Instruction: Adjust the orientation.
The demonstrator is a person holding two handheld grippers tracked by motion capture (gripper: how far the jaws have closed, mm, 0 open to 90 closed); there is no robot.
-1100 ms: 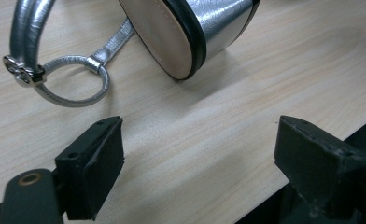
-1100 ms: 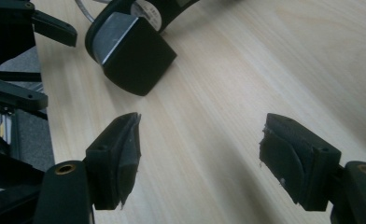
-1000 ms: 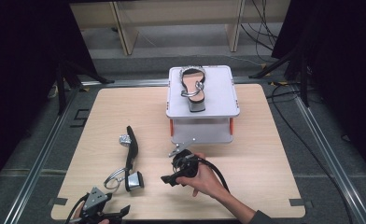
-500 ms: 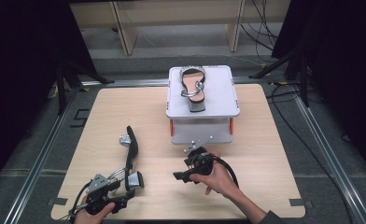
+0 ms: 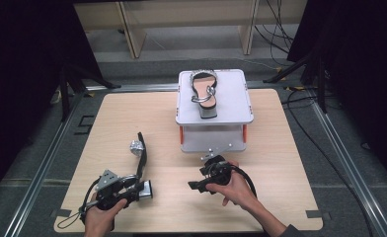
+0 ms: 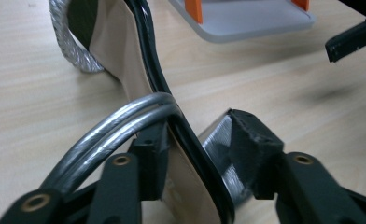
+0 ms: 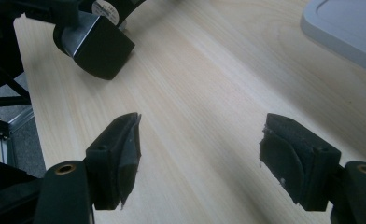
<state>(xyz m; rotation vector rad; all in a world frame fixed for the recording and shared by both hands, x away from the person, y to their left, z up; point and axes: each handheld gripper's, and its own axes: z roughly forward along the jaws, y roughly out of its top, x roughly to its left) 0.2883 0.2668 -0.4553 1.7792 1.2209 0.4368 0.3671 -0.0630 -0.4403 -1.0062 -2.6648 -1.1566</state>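
High view, left hand: we see the left hand (image 5: 98, 217) come in from the bottom edge at the table's near-left corner, wrapped round the left gripper (image 5: 132, 188), which points toward the table's right.
High view, left gripper: its jaws sit at the heel end of a sandal (image 5: 141, 158) lying on its side on the wooden table (image 5: 280, 148); from up here we cannot make out the jaw gap.
High view, right hand: the right hand (image 5: 236, 190) reaches in from the lower right, forearm angled toward the middle, holding the right gripper (image 5: 197, 185) low over bare wood, jaws pointing left.
High view, surroundings: a second sandal (image 5: 204, 94) lies flat on top of a grey stand (image 5: 231, 106) with orange legs, at the far middle of the table.
Left gripper view: the two black jaws are closed on the sandal (image 6: 144, 79), one pad against the tan insole beside the silver strap (image 6: 111, 130), the other against the block heel (image 6: 228, 140); the shoe's toe points away toward the stand (image 6: 246, 18).
Right gripper view: we see the jaws spread wide apart, nothing between them, bare table (image 7: 209, 93) beneath; the sandal's dark heel (image 7: 97, 51) lies ahead at the upper left, well apart from the pads.
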